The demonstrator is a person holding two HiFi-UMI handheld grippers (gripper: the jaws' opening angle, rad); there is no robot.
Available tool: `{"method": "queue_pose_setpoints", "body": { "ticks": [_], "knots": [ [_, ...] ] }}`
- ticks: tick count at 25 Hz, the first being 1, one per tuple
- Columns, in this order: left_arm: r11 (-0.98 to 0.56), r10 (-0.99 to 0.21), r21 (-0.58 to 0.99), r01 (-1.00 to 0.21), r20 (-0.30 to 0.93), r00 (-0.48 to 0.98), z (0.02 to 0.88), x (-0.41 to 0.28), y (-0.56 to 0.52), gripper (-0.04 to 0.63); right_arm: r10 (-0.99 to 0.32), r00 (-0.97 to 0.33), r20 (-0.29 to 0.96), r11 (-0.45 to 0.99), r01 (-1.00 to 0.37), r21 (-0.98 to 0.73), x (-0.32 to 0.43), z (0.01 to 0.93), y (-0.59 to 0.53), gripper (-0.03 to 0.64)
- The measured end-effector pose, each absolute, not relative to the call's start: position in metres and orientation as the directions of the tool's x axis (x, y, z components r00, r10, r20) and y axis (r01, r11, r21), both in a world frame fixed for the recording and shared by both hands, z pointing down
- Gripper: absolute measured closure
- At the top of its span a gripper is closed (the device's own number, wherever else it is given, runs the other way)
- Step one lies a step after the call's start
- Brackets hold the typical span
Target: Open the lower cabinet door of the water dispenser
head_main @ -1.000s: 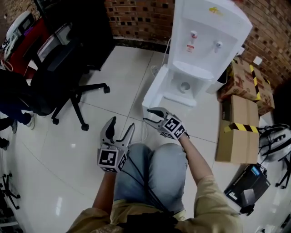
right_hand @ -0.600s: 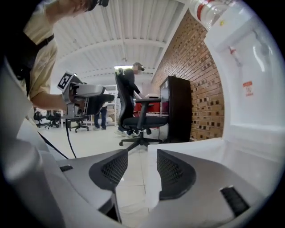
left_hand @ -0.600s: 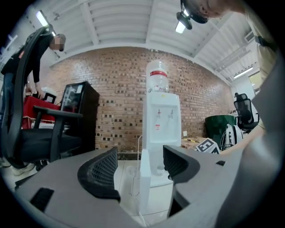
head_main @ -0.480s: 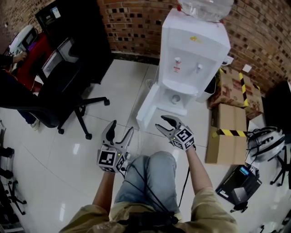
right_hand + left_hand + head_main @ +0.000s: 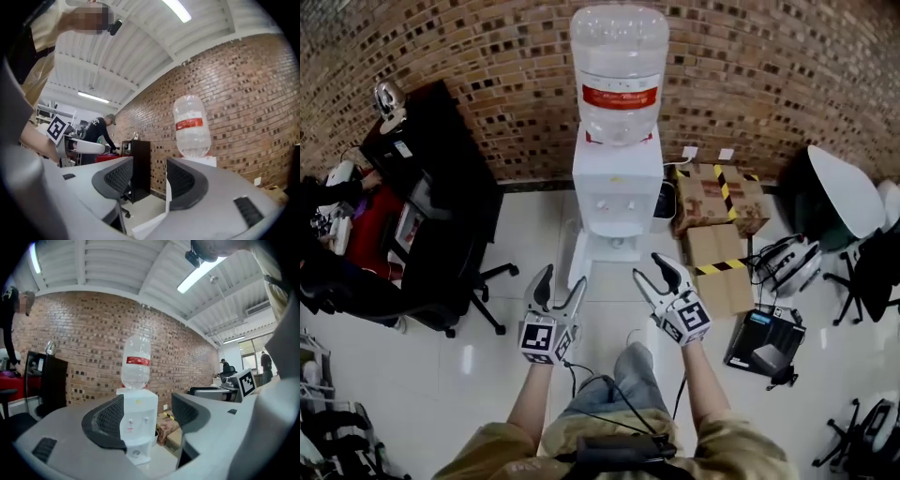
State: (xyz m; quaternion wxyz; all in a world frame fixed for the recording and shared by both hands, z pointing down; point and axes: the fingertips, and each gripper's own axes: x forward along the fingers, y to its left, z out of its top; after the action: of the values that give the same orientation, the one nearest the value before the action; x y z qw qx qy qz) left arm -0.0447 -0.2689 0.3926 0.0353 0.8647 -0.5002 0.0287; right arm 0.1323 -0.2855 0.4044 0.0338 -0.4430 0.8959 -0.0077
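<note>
Left gripper [image 5: 562, 277] spread, right gripper [image 5: 649, 266] just opening, both empty; lower cabinet door [image 5: 577, 261], seemingly ajar, ahead at floor [image 5: 487, 375] far edge, nearer left.

**Fig. 1. Arrangement along the wall**

The water dispenser [image 5: 617, 197] is set against the brick wall [image 5: 769, 75], and the bottle [image 5: 620, 66] is seated on top. To its right, cardboard boxes [image 5: 717, 202] are placed just beside it. To its left, an office chair [image 5: 441, 281] is stationed apart.

An office: brick wall [image 5: 487, 56], swivel chair [image 5: 436, 286], water dispenser [image 5: 617, 202]; cardboard boxes [image 5: 717, 202] on tiled floor [image 5: 478, 375].
</note>
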Motion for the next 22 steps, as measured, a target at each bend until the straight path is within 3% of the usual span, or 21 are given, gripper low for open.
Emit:
{"method": "queue_pose_setpoints", "body": {
  "ticks": [3, 6, 8, 16, 22],
  "knots": [
    [-0.528, -0.848, 0.004, -0.849, 0.065, 0.527, 0.319, -0.049, -0.247, 0.288, -0.838, -0.537, -0.098, 0.545, -0.834, -0.089, 0.129, 0.326, -0.239, 0.340],
    [-0.548, -0.835, 0.006, -0.836, 0.056, 0.548, 0.271, -0.060, -0.217, 0.288, -0.866, -0.479, -0.143, 0.498, -0.851, -0.165, 0.118, 0.271, -0.193, 0.182],
    [-0.573, -0.819, -0.001, -0.820, 0.044, 0.572, 0.250, -0.059, -0.195, 0.288, -0.891, -0.427, -0.153, 0.449, -0.878, -0.167, 0.116, 0.245, -0.167, 0.150],
    [-0.555, -0.832, -0.024, -0.831, 0.031, 0.554, 0.229, -0.071, -0.133, 0.298, -0.965, -0.258, -0.047, 0.261, -0.959, -0.110, 0.122, 0.232, -0.098, 0.185],
    [-0.523, -0.852, -0.036, -0.852, 0.010, 0.523, 0.209, -0.045, -0.128, 0.298, -0.956, -0.288, -0.054, 0.291, -0.953, -0.082, 0.132, 0.228, -0.099, 0.195]
  ]
}}
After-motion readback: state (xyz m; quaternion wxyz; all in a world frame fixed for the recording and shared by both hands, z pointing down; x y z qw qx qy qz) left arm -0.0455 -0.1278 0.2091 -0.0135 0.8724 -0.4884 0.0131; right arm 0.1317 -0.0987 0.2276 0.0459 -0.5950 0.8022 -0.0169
